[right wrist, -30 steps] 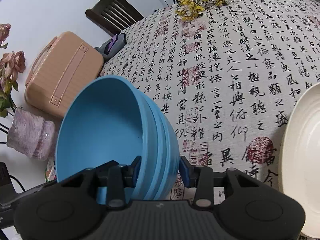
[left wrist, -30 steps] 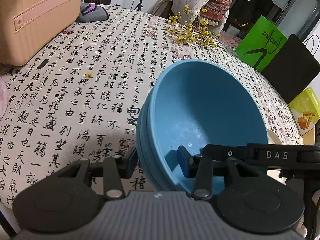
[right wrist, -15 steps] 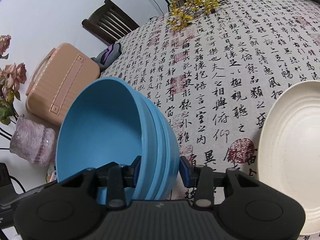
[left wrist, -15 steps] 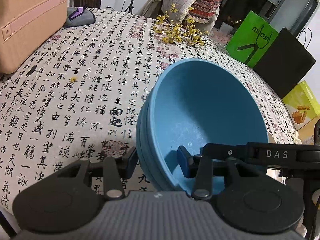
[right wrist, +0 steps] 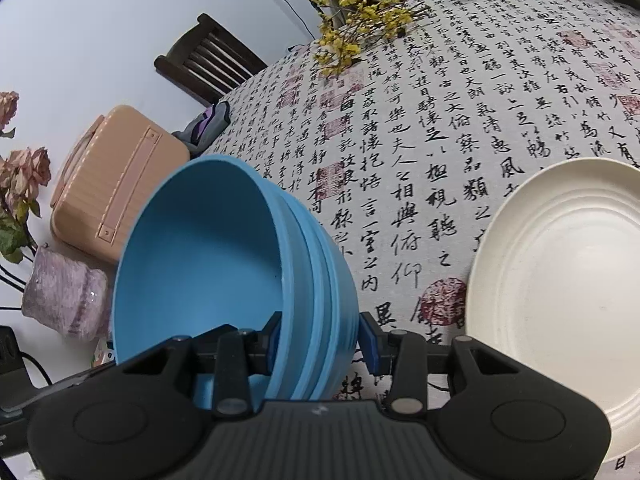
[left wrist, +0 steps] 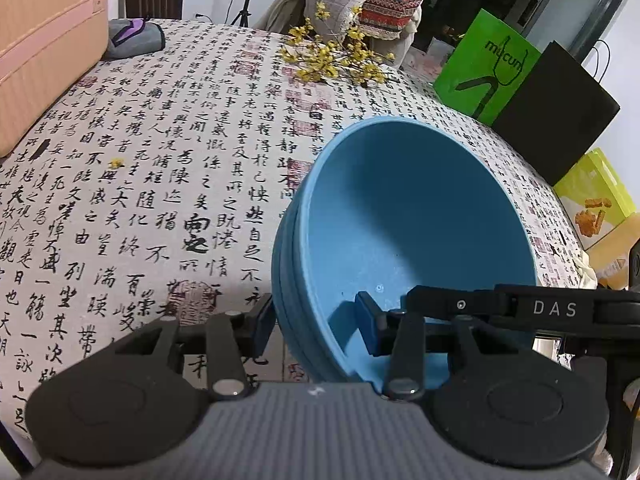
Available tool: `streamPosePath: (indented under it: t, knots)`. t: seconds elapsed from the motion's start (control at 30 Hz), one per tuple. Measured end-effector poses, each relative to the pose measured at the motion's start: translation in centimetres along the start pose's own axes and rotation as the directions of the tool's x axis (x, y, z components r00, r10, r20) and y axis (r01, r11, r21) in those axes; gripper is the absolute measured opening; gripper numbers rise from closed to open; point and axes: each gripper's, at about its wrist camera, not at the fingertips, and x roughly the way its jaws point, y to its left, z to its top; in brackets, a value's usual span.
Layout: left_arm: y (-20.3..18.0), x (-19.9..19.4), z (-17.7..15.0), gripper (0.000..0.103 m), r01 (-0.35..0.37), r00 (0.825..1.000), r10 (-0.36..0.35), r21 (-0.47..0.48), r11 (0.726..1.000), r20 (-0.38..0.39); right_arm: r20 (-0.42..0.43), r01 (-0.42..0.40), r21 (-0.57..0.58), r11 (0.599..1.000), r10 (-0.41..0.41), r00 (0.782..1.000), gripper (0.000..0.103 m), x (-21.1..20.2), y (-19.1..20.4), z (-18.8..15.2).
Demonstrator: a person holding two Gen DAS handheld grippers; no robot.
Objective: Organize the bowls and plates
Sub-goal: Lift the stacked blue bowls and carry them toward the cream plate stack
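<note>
Gripping blue bowls' (left wrist: 400,216) rims; bare tablecloth (left wrist: 160,184) beyond

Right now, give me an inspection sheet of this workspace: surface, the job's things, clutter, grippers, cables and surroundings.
Surface: table under a calligraphy-print cloth.
Job's things: nested stack of blue bowls held tilted above the cloth; cream plate lying flat on the cloth to the stack's right.
Clutter: yellow flower sprigs, peach case, grey and purple pouch.
Grippers: left gripper and right gripper each clamp the stack's rim on opposite sides.
Cables: black cable low on the left in the right wrist view.
Surroundings: dark wooden chair, green bag, black bag, dried roses in a pink vase.
</note>
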Motion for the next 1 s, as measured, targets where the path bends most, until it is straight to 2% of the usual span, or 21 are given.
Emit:
streamPosePath:
  t: [1.0]
  knots:
    - [-6.5, 1.6, 0.2, 0.043, 0.04, 0.999, -0.039, 0.093, 0.995, -0.019, 0.077, 0.003, 0.078, 0.997, -0.009, 0.997, 0.039, -4.8, -5.4, 0.1]
